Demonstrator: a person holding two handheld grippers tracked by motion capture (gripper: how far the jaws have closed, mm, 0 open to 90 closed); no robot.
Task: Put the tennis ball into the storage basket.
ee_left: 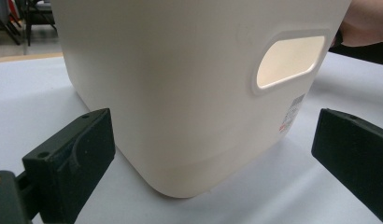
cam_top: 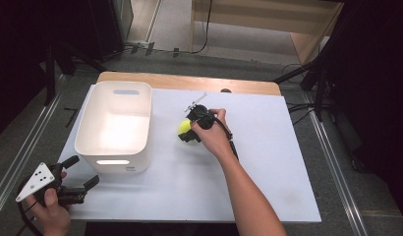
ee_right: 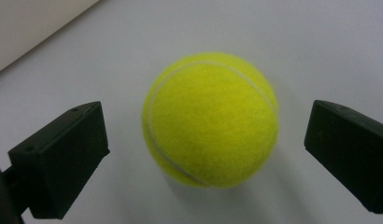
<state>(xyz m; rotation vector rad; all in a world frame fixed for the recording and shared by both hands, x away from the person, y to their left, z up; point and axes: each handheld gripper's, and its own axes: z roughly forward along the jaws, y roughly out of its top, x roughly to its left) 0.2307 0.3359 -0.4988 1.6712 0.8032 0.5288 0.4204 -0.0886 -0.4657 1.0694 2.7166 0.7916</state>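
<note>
Right tool [cam_top: 188, 132] parked right over the fuzzy yellow-green tennis ball [ee_right: 209, 119], jaws wide apart with the ball dead centre between them, touching neither. Ball sitting on the white worktop [cam_top: 268, 162], just right of the white plastic bin [cam_top: 116, 125]. Left tool [cam_top: 76, 189], also open, way off at the bin's near corner. Round ball, so no axis to fuss over; looks ready for a squeeze.

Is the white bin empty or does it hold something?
Empty: the high view looks into the white bin and shows only its bare floor.
</note>
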